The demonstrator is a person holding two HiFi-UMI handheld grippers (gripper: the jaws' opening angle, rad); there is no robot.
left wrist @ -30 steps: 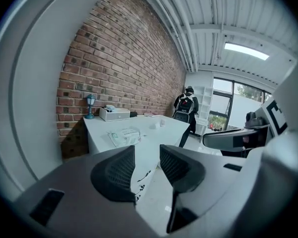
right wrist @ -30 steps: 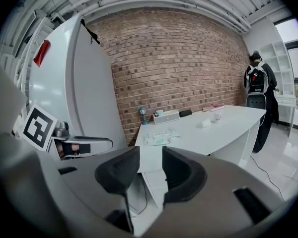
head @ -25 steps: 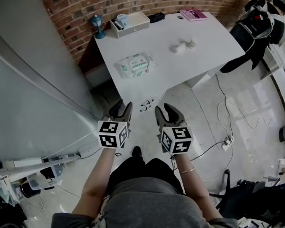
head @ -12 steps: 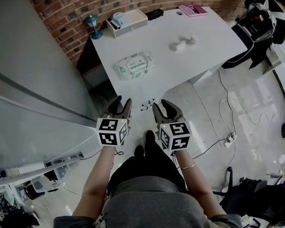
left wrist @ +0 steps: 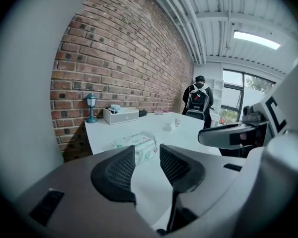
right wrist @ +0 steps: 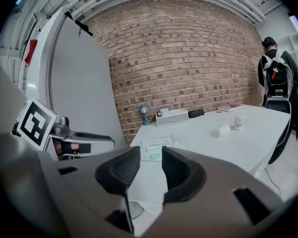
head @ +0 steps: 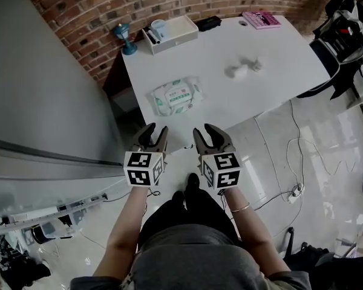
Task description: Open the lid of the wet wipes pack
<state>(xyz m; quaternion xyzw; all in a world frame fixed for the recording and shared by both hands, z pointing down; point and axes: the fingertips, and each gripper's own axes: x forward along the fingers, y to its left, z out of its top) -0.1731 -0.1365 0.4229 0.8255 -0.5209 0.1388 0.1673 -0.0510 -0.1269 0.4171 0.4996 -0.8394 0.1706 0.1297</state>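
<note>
Approach phase: the person has stepped closer in the last second. The white-and-green soft wet wipes pack (head: 176,95) lies flat near the white tabletop (head: 278,53) front edge, untouched. The left gripper (head: 153,132) and right gripper (head: 204,130) are parted, empty, short of it.

wet wipes pack (head: 177,95): white soft pouch, green label on top, lying flat, bit skewed, near left front corner of tabletop (head: 218,59). lid looks shut, far as we see
</note>
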